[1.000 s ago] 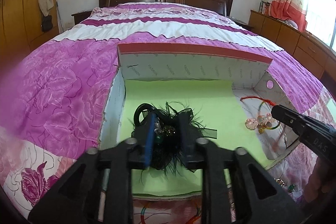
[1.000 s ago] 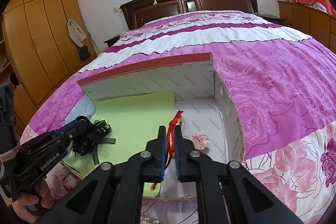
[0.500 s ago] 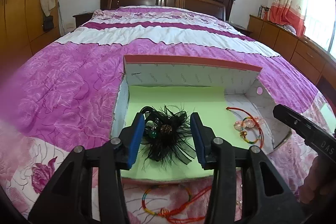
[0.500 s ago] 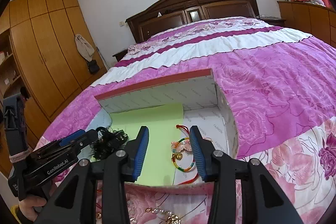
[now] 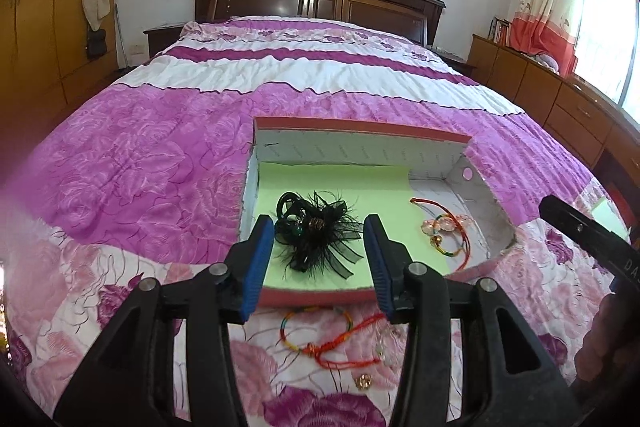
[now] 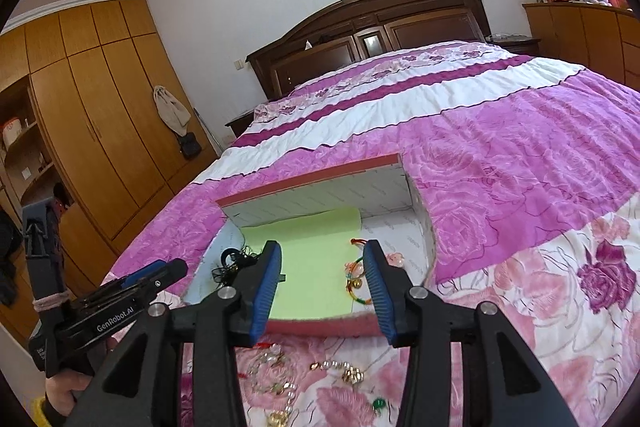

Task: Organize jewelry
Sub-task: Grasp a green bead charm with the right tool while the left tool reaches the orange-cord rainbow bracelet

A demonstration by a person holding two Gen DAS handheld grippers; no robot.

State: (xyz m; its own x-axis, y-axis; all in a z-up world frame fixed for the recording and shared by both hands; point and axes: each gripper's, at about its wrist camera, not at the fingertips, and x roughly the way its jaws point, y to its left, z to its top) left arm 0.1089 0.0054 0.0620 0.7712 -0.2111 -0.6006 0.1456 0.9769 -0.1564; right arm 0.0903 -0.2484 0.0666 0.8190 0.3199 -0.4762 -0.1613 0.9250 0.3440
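Left wrist view. The left tongs (image 5: 319,259) hang open and empty above the near rim of the box (image 5: 360,131), their blue pads (image 5: 260,263) set wide on either side of the black feather clip (image 5: 316,235) without touching it. The clip lies on the green sheet (image 5: 340,183) in the left half of the box, near the left wall; the sheet's back half is bare. To its right, at the sheet's right edge, lies a red-cord bracelet (image 5: 448,231) with pink beads, partly on the white box floor. The box's right wall is bent outward. In front of the near rim, on the bedspread (image 5: 140,155), lie a second bracelet (image 5: 320,331) with a red cord, between and below the fingers, and a small gold piece (image 5: 363,381). The right tongs' body enters at the far right, outside the box.

Right wrist view. The right tongs (image 6: 322,285) also stand open and empty over the near rim, one finger over the sheet, the other just beside the bracelet. The left tongs lie low at the left, near the box's left corner. Loose beads and chains (image 6: 320,371) lie on the bedspread before the rim.
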